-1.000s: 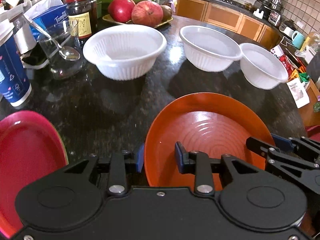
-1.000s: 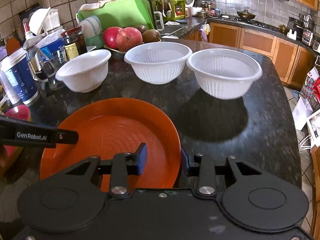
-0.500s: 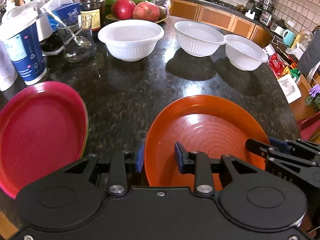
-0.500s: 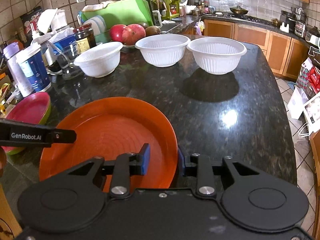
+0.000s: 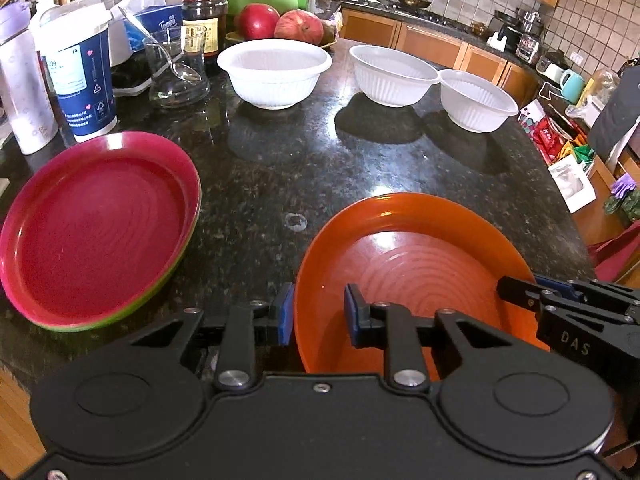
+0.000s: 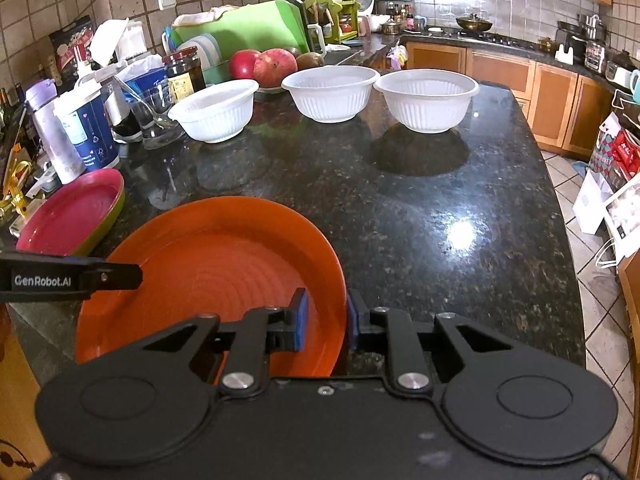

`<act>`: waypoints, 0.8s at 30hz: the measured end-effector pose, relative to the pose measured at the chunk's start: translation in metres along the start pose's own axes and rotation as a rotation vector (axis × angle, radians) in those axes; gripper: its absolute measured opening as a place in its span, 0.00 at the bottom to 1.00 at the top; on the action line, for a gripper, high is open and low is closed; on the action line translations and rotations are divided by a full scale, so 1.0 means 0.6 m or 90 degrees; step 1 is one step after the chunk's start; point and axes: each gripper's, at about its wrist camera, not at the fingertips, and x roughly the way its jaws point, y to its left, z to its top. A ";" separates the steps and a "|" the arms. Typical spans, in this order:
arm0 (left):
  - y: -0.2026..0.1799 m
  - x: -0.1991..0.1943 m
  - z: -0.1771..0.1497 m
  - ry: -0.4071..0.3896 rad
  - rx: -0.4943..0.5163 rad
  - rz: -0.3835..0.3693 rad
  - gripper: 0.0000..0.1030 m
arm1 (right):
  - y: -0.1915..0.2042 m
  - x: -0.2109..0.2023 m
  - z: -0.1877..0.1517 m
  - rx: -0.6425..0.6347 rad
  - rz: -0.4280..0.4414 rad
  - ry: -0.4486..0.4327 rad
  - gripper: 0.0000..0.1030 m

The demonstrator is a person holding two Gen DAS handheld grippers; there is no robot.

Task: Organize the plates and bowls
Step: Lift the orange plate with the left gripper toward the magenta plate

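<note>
An orange plate is held above the dark counter by both grippers. My left gripper is shut on its left rim. My right gripper is shut on its right rim; the plate also shows in the right wrist view. A red plate lies on a green plate at the left, also in the right wrist view. Three white ribbed bowls stand in a row at the back: left bowl, middle bowl, right bowl.
A blue paper cup, a glass with a spoon, a dark jar and a fruit dish crowd the back left. The counter edge drops off at the right, with bags on the floor beyond.
Both grippers have drawn back toward the near edge with the orange plate in them. The bowls look farther off and the red plate has come more into view.
</note>
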 end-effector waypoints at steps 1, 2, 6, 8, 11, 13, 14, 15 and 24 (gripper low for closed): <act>-0.001 -0.001 -0.003 0.001 0.001 0.000 0.32 | 0.001 -0.001 -0.001 0.000 0.000 -0.002 0.21; -0.001 0.000 -0.005 0.003 0.003 0.001 0.33 | 0.000 -0.003 -0.003 0.001 -0.001 -0.002 0.21; -0.002 0.002 -0.015 0.009 0.013 0.003 0.32 | -0.003 -0.007 -0.010 0.006 0.001 -0.005 0.20; -0.006 -0.003 -0.020 0.002 0.019 0.008 0.32 | -0.004 -0.010 -0.014 0.003 -0.001 -0.004 0.20; -0.007 -0.011 -0.028 -0.005 0.027 0.015 0.33 | -0.008 -0.013 -0.020 -0.003 -0.006 -0.001 0.20; -0.007 -0.011 -0.034 -0.001 0.030 0.019 0.33 | -0.010 -0.017 -0.023 -0.004 -0.009 -0.004 0.20; -0.006 -0.011 -0.037 -0.001 0.028 0.019 0.33 | -0.011 -0.018 -0.024 -0.003 -0.008 -0.004 0.20; -0.006 -0.013 -0.039 -0.004 0.028 0.021 0.33 | -0.012 -0.019 -0.025 -0.001 -0.008 -0.005 0.20; -0.018 -0.017 -0.041 -0.012 0.024 0.016 0.32 | 0.007 -0.021 -0.031 -0.025 -0.016 -0.015 0.20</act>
